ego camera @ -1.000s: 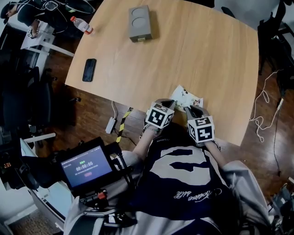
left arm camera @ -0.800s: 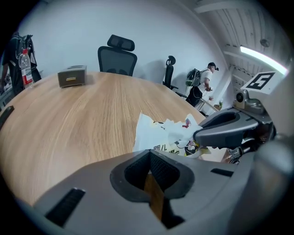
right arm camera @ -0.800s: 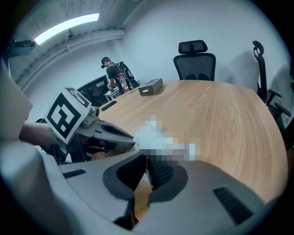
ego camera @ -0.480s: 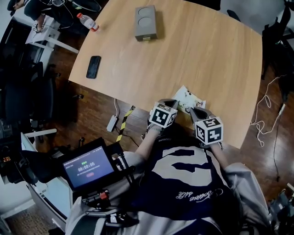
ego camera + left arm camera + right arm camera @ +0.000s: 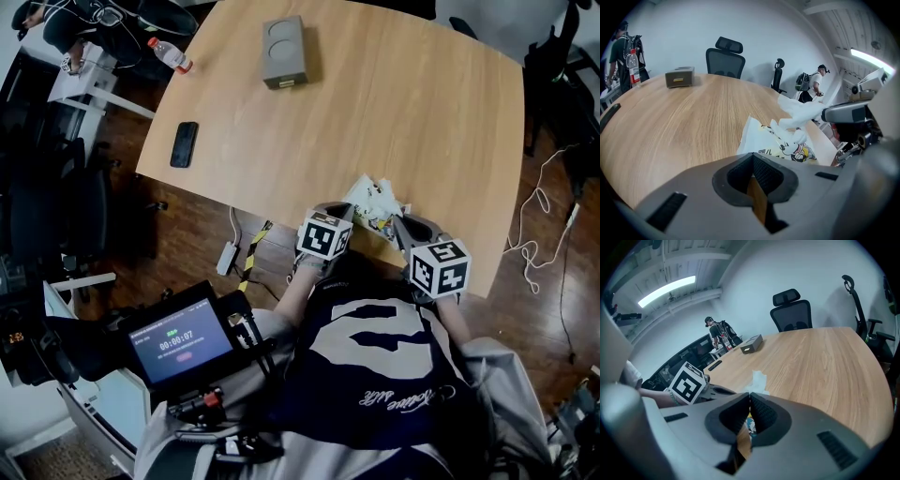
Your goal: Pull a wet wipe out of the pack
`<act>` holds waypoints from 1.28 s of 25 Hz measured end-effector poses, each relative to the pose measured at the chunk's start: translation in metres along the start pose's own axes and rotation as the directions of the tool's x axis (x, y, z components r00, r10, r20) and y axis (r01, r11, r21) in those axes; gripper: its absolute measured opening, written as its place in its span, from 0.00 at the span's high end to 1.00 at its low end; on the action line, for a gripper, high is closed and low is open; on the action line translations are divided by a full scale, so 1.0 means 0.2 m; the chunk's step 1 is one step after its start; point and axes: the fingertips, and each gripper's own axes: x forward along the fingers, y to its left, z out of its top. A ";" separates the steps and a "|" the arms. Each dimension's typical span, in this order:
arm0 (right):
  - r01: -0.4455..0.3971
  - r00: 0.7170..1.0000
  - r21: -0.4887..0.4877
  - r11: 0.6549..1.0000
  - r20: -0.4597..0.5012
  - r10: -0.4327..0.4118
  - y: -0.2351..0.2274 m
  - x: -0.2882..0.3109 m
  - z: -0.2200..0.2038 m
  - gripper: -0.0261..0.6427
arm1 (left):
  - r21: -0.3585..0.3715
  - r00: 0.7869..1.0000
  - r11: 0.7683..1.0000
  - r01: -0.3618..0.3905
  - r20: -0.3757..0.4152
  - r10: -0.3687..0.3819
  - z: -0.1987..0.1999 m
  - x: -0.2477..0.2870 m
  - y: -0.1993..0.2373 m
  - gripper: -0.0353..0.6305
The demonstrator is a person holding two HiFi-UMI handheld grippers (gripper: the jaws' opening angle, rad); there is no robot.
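Note:
The wet wipe pack [image 5: 371, 212], white with a cartoon print, lies at the table's near edge. My left gripper [image 5: 343, 212] is shut at the pack's left corner and seems to pinch its edge; the left gripper view has the pack [image 5: 774, 140] just beyond the closed jaws [image 5: 753, 155]. To the pack's right, my right gripper [image 5: 400, 221] is shut on a white wet wipe [image 5: 382, 193], which rises crumpled from the pack's opening. The wipe [image 5: 802, 108] stretches up to the right gripper [image 5: 847, 112]. In the right gripper view its end [image 5: 758, 379] sticks out above the closed jaws [image 5: 750, 395].
On the wooden table [image 5: 403, 103] a grey box [image 5: 284, 50] stands at the far side, and a black phone [image 5: 184, 143] and a bottle [image 5: 169, 53] sit near the left edge. Office chairs [image 5: 725, 57] stand behind the table. A person [image 5: 813, 84] stands further back.
The right gripper has lifted and drawn back to the lower right. A crumpled wipe now stands up out of the pack, which lay flat before. The left gripper has stayed put.

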 end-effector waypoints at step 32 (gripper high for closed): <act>-0.145 0.987 -0.036 0.989 0.069 0.147 -0.39 -0.79 -0.22 0.96 | -0.393 0.883 0.918 0.064 0.450 0.131 0.09 -0.41 -0.92 0.94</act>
